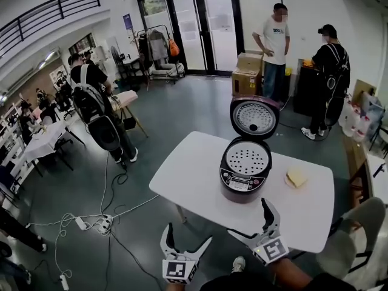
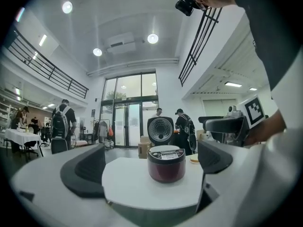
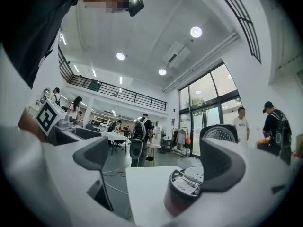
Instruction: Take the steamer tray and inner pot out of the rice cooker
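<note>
**Inventory, with hazards as I judge them from the remote station**

1. Tabletop (image 1: 182, 177): white and smooth. The cooker could slide if I pull off-axis with nothing bracing its body.
2. Rice cooker (image 1: 245, 185): dark red, mid-tabletop. Its lid (image 1: 254, 117) stands open at the far side. A knock on my way in might swing the lid down onto a gripper.
3. Steamer tray (image 1: 247, 158): white and perforated, seated in the cooker's mouth. A one-sided pinch on the rim may tilt it. If it fits tightly, it may drag the pot up and then drop it.
4. Inner pot: presumably under the tray, hidden from me.
5. Left gripper (image 1: 187, 234): jaws spread wide and holding nothing. It is off the tabletop's near edge, with the cooker well ahead.
6. Right gripper (image 1: 247, 217): jaws spread wide and holding nothing. It is at the near edge, close to the cooker's front.
7. Yellow pad (image 1: 296, 177): lies right of the cooker. A wide swing could sweep it off.

**Writing:** the print on the cooker's control panel is too small to read, and no brand is legible. The gripper cubes carry black-and-white square markers with no letters.
</note>
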Tool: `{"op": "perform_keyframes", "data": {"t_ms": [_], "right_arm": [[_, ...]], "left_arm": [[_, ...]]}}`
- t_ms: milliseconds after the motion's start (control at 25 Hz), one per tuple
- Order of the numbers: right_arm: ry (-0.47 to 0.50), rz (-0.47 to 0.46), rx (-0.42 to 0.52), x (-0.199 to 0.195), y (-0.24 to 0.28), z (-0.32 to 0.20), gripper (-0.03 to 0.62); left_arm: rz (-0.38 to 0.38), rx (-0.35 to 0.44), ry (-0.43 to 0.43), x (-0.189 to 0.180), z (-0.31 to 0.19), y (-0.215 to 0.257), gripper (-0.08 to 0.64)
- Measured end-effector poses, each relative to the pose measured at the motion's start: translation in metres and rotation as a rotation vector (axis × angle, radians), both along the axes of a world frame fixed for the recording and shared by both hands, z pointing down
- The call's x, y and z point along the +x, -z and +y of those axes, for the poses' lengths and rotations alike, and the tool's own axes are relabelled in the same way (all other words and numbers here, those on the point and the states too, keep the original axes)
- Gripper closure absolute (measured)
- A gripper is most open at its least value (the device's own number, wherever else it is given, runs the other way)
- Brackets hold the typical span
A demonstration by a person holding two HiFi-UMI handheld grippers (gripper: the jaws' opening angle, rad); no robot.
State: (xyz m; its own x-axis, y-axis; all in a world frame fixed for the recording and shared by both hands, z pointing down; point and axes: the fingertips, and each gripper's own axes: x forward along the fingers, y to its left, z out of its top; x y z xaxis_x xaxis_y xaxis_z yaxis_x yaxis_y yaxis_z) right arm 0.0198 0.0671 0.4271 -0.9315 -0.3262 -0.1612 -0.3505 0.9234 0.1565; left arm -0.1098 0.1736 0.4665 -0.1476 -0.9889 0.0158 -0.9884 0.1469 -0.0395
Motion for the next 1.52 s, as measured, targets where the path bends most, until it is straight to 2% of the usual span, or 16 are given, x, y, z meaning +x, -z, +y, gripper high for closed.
{"op": "perform_keyframes", "data": {"t_ms": [280, 480, 760, 1080, 1240, 1400, 1520], "right_arm": [[-0.022, 0.013, -0.006, -0.006, -0.003, -0.086, 0.012], [-0.028, 0.019, -0.012, -0.009, -0.008, -0.126, 0.012], [-0.093, 0.008, -0.054, -0.017, -0.011, -0.174, 0.012], [-0.188, 0.048, -0.068, -0.045, -0.018, -0.222, 0.012], [-0.289, 0.061, -0.080, -0.055, -0.023, -0.246, 0.012], [-0.389, 0.069, -0.089, -0.057, -0.028, -0.266, 0.012], [-0.470, 0.096, -0.088, -0.051, -0.036, -0.279, 0.012]], "left_arm": [[0.002, -0.021, -0.012, -0.017, -0.093, 0.003, -0.034], [0.005, -0.030, -0.041, -0.019, -0.143, 0.001, -0.034], [0.021, -0.078, -0.115, -0.026, -0.198, -0.009, -0.034], [0.061, -0.073, -0.269, -0.056, -0.276, -0.019, -0.033], [0.068, -0.112, -0.374, -0.067, -0.306, -0.027, -0.032], [0.036, -0.168, -0.492, -0.071, -0.331, -0.043, -0.032], [0.087, -0.150, -0.533, -0.079, -0.350, -0.043, -0.012]]}}
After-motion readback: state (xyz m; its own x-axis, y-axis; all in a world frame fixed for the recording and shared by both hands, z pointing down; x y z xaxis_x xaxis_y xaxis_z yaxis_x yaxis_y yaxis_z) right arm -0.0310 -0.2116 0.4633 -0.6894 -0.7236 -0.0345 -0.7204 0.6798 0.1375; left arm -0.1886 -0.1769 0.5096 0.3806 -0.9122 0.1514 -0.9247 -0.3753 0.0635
